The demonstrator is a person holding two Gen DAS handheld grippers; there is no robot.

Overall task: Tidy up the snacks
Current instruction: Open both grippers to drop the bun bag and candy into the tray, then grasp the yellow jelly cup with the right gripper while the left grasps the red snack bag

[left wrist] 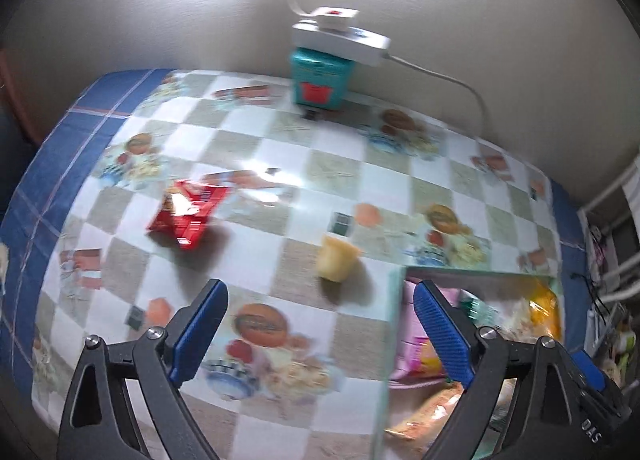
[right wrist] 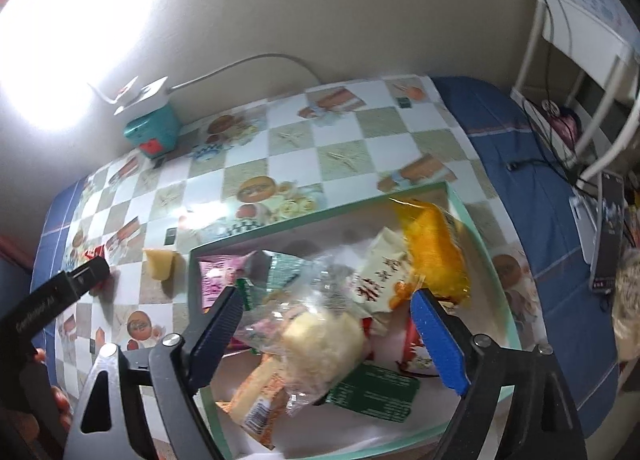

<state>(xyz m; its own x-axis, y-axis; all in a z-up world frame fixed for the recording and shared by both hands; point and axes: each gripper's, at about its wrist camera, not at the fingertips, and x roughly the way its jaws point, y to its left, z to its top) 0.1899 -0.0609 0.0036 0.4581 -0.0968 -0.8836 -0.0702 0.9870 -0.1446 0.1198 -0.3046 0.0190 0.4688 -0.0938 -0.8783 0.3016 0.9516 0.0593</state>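
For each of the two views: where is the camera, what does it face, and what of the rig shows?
Left wrist: on the left gripper, over the checked tablecloth, facing the red snack packet and yellow jelly cup; open blue-padded fingers show.
Right wrist: on the right gripper, above the green-rimmed box of snacks; open fingers show, the left gripper at left.
Shared: jelly cup, box, teal carton.

The left gripper (left wrist: pixel 320 312) hangs above the checkered surface (left wrist: pixel 280 163) with its jaws spread wide and nothing between them. Ahead and to its left lies a red snack packet (left wrist: pixel 186 211); just ahead sits a yellow cup-shaped snack (left wrist: pixel 338 263). The green-rimmed box (left wrist: pixel 394 324) of mixed snacks lies under its right finger (left wrist: pixel 440 330). Far ahead stands a teal box (left wrist: pixel 320 79).
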